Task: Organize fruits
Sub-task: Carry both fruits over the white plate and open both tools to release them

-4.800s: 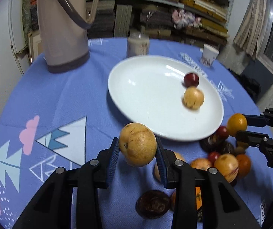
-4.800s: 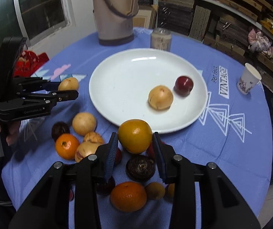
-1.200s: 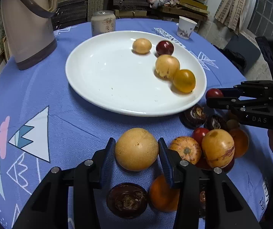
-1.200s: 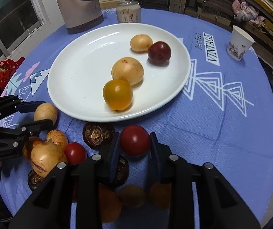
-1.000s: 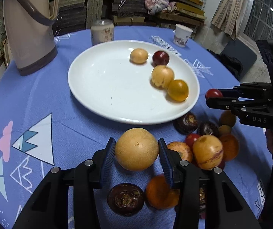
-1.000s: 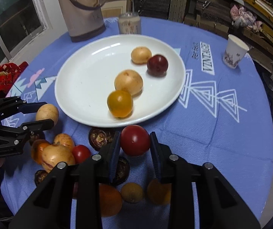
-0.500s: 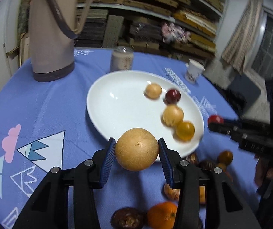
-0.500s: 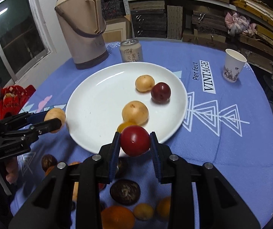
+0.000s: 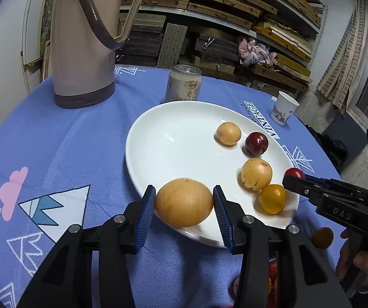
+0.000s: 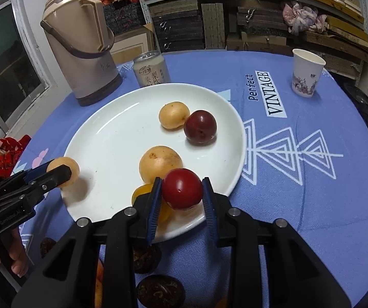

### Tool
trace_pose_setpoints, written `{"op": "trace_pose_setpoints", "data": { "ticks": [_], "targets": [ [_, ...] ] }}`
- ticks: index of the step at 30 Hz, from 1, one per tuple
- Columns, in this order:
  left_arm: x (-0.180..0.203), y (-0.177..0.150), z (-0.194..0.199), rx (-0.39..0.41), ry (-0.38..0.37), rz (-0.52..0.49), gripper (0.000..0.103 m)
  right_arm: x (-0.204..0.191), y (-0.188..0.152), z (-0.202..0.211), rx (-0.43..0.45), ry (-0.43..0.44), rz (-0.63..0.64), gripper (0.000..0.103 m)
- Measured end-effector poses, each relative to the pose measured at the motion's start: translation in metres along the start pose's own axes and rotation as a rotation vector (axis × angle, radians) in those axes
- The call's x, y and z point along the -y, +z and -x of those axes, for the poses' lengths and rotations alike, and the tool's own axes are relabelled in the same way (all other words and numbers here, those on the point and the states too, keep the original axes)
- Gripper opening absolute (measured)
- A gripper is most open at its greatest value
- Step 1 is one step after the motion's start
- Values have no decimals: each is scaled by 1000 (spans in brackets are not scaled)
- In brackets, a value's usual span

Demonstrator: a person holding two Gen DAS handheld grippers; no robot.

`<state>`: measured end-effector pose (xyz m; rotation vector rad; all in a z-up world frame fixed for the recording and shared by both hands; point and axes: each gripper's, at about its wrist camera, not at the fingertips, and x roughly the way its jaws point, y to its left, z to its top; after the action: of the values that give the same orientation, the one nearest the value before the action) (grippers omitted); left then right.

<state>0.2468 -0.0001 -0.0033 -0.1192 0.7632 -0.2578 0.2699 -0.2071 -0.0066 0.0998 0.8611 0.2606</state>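
Note:
My left gripper is shut on a large tan round fruit, held over the near rim of the white plate. My right gripper is shut on a small red fruit above the plate's near edge. On the plate lie two tan fruits, a dark red plum and an orange-yellow fruit. In the left wrist view the right gripper reaches in from the right. In the right wrist view the left gripper comes in from the left.
A beige thermos jug, a drink can and a paper cup stand behind the plate on the blue tablecloth. Loose dark and orange fruits lie on the cloth near me. Shelves of stacked goods line the back.
Both grippers rose from the loose fruit pile and moved forward over the plate's near rim, each carrying its fruit. The pile has dropped to the bottom of both views.

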Motion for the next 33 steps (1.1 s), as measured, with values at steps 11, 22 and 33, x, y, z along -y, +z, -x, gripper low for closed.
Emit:
{"op": "trace_pose_setpoints", "data": {
  "ticks": [11,22,33],
  "targets": [
    [-5,4,18,53,-17,37,66,5,2,10,51,3,-14,43],
    [6,-3,34,24,-25,-57,69,-7,-6,42,37,10,92,67],
    [16,-13,30,-36,-3,-141,70,-19,-17,53,-14,8,191,73]
  ]
}}
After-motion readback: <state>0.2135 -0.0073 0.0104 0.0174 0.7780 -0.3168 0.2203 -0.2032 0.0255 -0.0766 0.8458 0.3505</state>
